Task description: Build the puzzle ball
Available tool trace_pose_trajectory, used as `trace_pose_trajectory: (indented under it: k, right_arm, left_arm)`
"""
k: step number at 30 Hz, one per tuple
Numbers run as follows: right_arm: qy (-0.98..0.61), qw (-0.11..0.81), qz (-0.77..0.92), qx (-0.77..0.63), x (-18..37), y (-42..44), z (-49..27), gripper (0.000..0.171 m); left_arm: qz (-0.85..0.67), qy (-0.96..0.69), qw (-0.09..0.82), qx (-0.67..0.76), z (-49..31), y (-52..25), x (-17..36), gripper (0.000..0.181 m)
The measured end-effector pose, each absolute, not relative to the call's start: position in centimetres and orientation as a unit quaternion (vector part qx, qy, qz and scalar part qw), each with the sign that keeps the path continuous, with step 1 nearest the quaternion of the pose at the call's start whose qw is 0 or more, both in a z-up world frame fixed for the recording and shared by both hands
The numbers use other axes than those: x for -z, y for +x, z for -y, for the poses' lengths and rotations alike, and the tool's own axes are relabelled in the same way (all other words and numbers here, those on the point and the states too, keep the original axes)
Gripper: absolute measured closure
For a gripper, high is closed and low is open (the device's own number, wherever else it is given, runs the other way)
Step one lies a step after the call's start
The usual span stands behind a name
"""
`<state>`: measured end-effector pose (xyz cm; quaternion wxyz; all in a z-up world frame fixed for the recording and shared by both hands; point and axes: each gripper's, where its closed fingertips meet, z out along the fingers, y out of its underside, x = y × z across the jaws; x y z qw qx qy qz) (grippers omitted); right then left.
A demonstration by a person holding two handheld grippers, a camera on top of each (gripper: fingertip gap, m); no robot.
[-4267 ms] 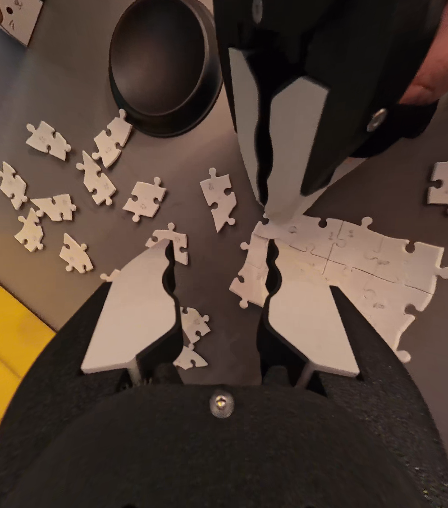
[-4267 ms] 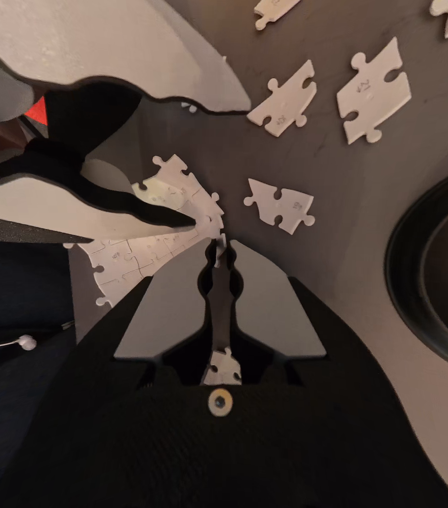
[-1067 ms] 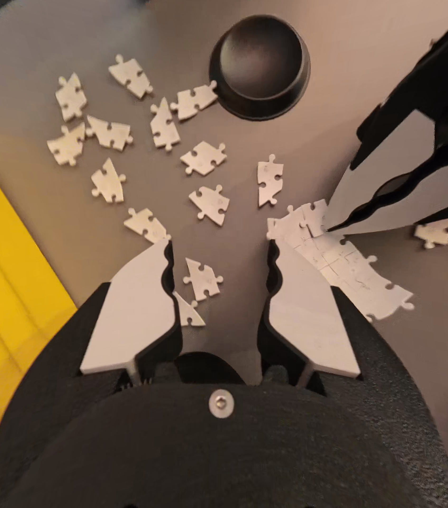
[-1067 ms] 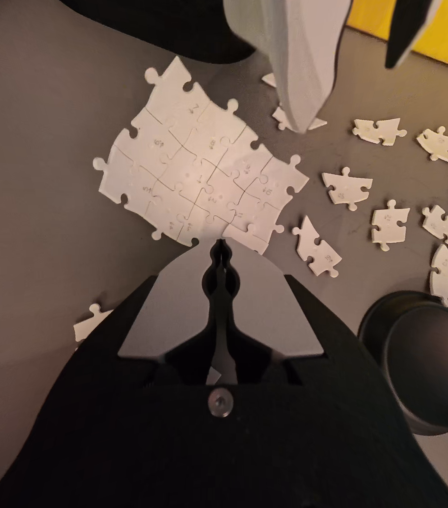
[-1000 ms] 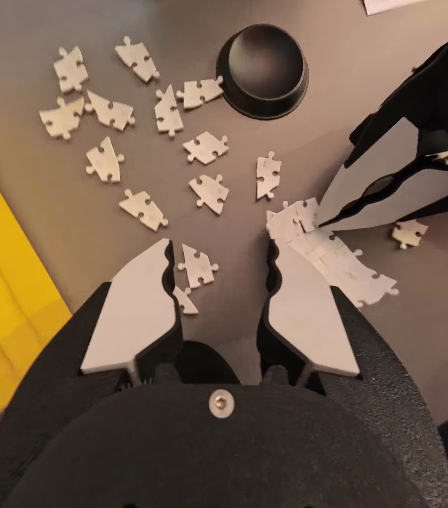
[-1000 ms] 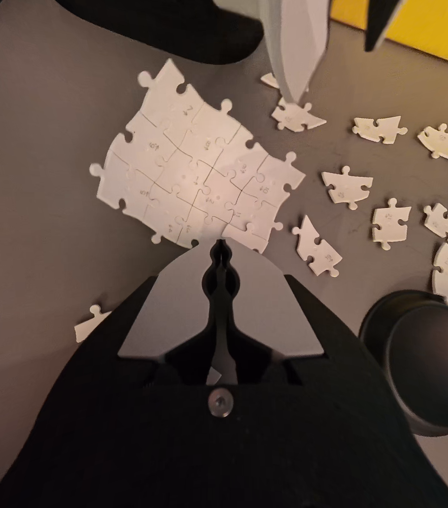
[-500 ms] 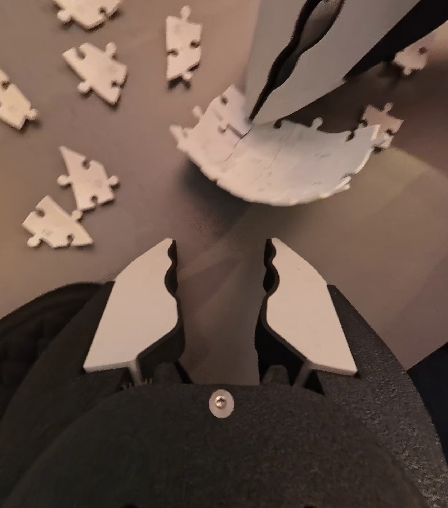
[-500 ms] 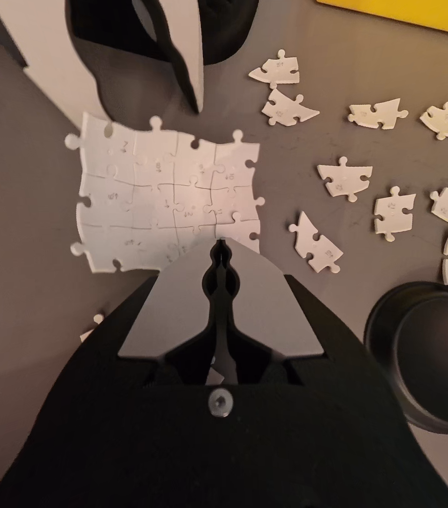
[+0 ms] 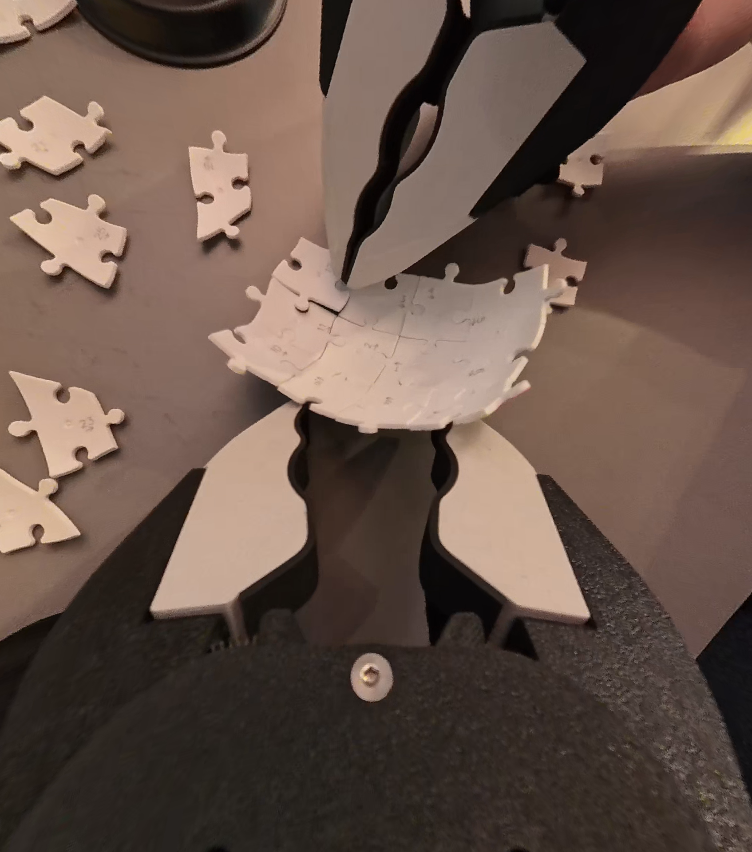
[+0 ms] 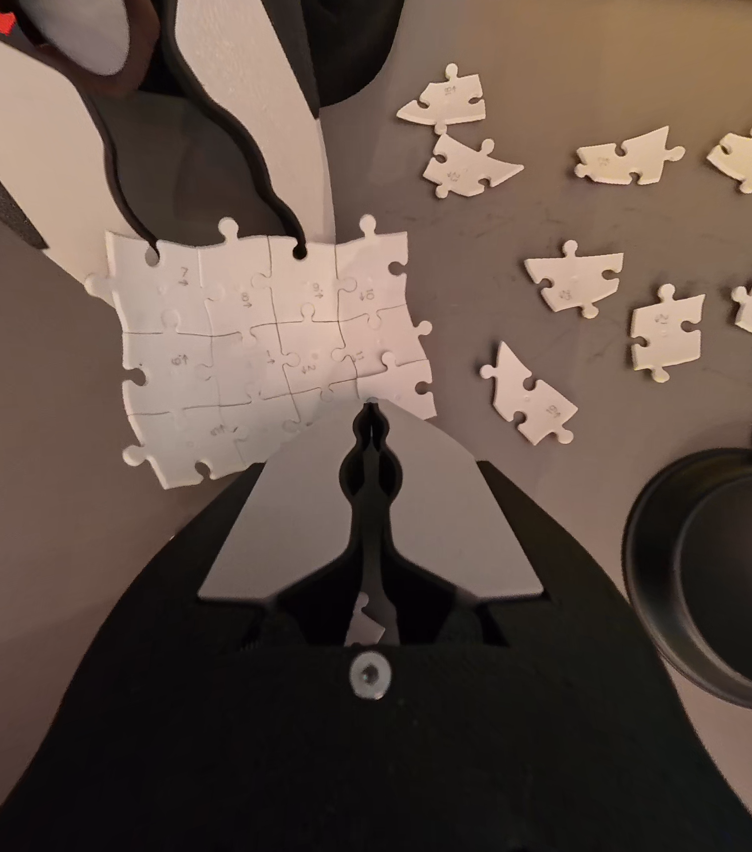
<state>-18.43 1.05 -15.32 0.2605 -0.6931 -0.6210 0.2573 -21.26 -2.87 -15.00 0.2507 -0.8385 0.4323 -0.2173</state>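
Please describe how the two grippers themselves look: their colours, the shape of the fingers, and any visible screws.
Both look alike. The left gripper has a rough-textured black body, one silver screw in the middle, and two flat pale grey fingers that taper to points, with wavy black inner edges. The right gripper has the same black body, silver screw and pale tapered fingers. No cables or sleeves show.
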Motion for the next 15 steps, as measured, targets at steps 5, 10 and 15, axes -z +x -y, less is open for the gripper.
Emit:
trace_pose_trajectory:
  k: [5,10,15]
  right_arm:
    - [-0.697,0.261,0.614,-0.263,15.3,-18.3,-1.2,0.169]
    - [-0.692,0.265,0.607,-0.286,14.7,-18.7,-1.2,0.17]
    - [-0.693,0.262,0.599,-0.304,14.3,-19.3,-1.8,0.169]
  left_arm:
    - [-0.431,-0.838,0.253,0.219,2.6,-21.3,15.1,0.13]
    - [-0.429,-0.839,0.252,0.222,2.6,-21.3,15.1,0.13]
    - [-0.428,-0.838,0.252,0.225,2.5,-21.3,15.1,0.129]
